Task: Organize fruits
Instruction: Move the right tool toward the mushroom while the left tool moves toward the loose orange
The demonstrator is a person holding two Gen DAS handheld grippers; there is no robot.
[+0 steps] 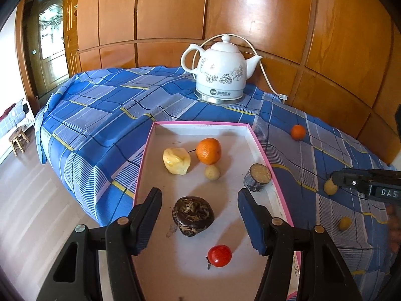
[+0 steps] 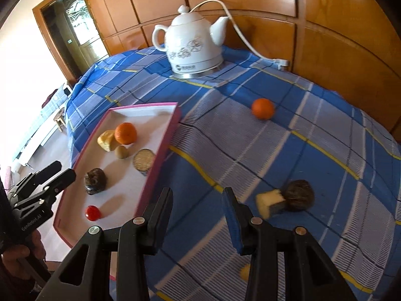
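Observation:
A pink-rimmed white tray (image 1: 260, 148) (image 2: 160, 150) holds an orange (image 1: 208, 150), a yellow peeled fruit (image 1: 176, 161), a small pale ball (image 1: 212, 172), a cut cane stub (image 1: 257, 177), a dark brown fruit (image 1: 193, 215) and a red tomato (image 1: 219, 255). My left gripper (image 1: 199, 192) (image 2: 64, 171) hovers open above the tray's near half. On the blue checked cloth lie a second orange (image 2: 263, 108), another dark fruit (image 2: 299, 195) against a pale cut piece (image 2: 269, 202), and two small yellow fruits (image 1: 330, 186) (image 1: 345, 223). My right gripper (image 2: 198, 193) (image 1: 334, 176) stands open over bare cloth, empty.
A white flowered electric kettle (image 1: 220, 75) (image 2: 193, 42) stands at the back with its cord (image 2: 240, 32) trailing right along the wooden wall panels. The table's left edge drops to the floor, where a small stool (image 1: 18, 138) stands. A person's hand (image 2: 15, 253) holds the left gripper.

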